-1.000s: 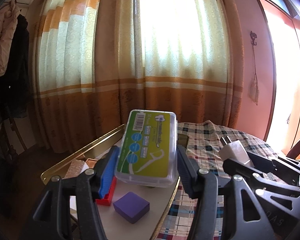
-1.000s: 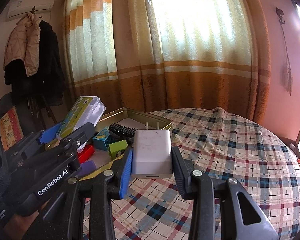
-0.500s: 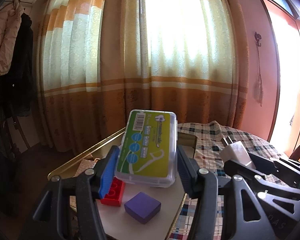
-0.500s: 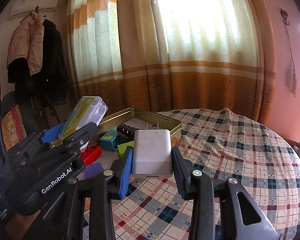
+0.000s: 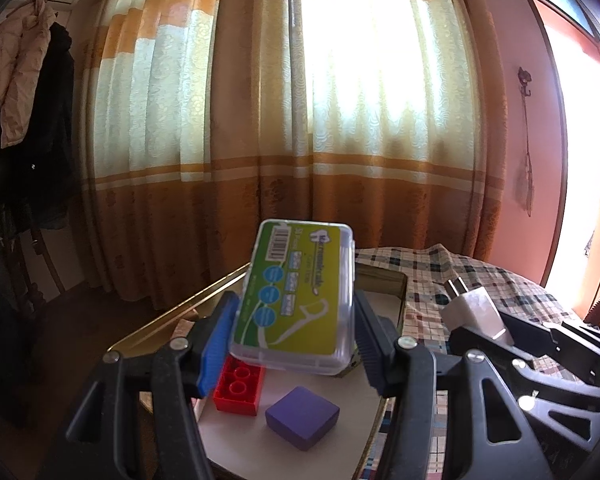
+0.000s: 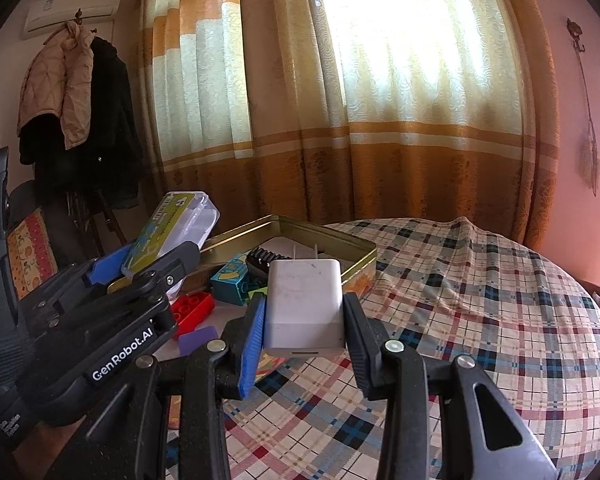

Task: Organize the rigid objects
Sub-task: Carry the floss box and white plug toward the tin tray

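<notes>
My left gripper [image 5: 294, 334] is shut on a clear floss-pick box with a green and yellow label [image 5: 298, 298], held tilted above a gold tin tray [image 5: 400, 284]. A red brick [image 5: 240, 386] and a purple block [image 5: 302, 416] lie on the tray's white floor below it. My right gripper [image 6: 304, 326] is shut on a white plug adapter [image 6: 305, 312], prongs pointing away, just right of the tray. The right wrist view also shows the floss-pick box [image 6: 172, 236] in the left gripper [image 6: 152, 264].
A checked cloth [image 6: 480, 320] covers the round table to the right. The tin tray [image 6: 336, 240] also holds a teal block [image 6: 230, 282], a green block [image 6: 258, 292] and a black comb-like piece [image 6: 264, 258]. Curtains hang behind; coats hang at left.
Both views have drifted slightly, so the tray contents sit a little further right and lower in the frames. Both grips are unchanged.
</notes>
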`<state>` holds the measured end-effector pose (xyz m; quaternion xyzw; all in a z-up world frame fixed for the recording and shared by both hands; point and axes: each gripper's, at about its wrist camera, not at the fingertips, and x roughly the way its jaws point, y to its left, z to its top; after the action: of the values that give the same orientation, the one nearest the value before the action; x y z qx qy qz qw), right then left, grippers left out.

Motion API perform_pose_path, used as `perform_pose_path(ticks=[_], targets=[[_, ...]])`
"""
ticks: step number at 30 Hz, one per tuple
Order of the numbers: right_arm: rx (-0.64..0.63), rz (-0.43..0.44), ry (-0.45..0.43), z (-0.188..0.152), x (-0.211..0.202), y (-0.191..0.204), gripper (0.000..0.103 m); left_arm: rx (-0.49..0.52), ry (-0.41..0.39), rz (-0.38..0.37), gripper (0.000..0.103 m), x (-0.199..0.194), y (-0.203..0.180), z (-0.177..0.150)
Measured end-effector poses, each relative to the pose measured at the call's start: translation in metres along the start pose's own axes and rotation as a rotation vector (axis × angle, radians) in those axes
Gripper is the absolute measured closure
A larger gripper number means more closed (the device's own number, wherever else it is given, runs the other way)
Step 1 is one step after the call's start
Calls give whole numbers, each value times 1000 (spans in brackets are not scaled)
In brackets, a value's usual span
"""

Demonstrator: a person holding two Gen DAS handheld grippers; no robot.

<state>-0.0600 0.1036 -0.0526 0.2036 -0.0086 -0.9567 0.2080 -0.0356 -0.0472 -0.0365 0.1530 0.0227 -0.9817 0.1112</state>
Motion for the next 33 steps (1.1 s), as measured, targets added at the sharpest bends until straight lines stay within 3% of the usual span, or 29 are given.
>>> perform_pose_path(ticks=[33], targets=[[-37,54,46,5,25,21,62,-33,41,46,47,13,29,4]])
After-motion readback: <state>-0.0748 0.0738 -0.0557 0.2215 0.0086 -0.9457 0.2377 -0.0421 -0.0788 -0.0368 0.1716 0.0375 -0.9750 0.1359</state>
